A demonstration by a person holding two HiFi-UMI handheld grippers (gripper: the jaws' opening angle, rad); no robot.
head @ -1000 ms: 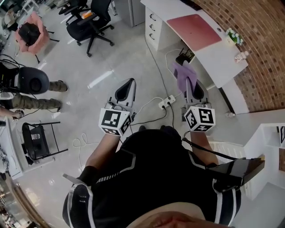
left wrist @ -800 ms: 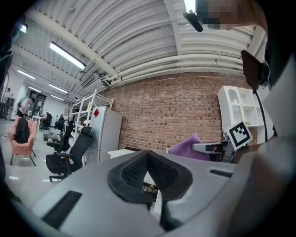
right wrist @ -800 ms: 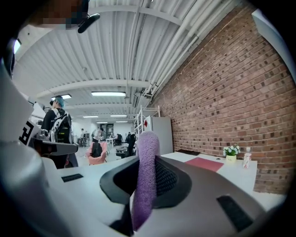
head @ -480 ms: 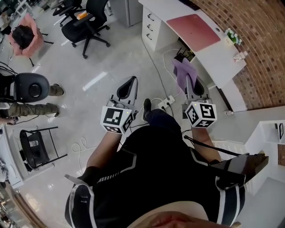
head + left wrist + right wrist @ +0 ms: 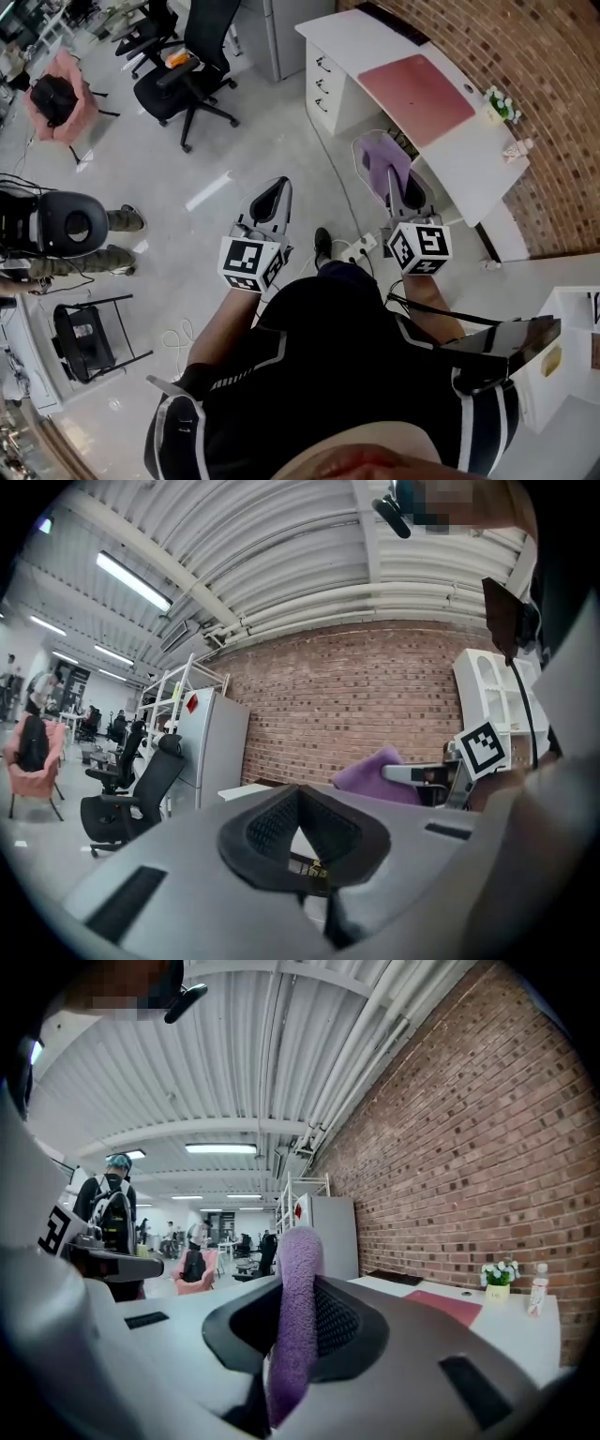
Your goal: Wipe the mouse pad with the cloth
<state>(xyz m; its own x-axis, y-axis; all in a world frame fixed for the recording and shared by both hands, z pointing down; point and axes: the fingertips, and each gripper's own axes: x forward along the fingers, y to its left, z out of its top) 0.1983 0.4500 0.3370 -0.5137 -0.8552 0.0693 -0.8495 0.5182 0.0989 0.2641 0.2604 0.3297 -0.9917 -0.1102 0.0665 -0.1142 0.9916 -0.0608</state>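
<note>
From where I stand, the person holds the purple cloth (image 5: 294,1321) pinched between the jaws of the right gripper (image 5: 402,187), the left gripper (image 5: 271,196) closed on nothing beside it, while the red mouse pad (image 5: 417,86) lies mid-top on the white desk (image 5: 480,161), well apart from both.

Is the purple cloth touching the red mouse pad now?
Apart: head view shows white desktop between the cloth, in the right gripper, and the mouse pad.
</note>
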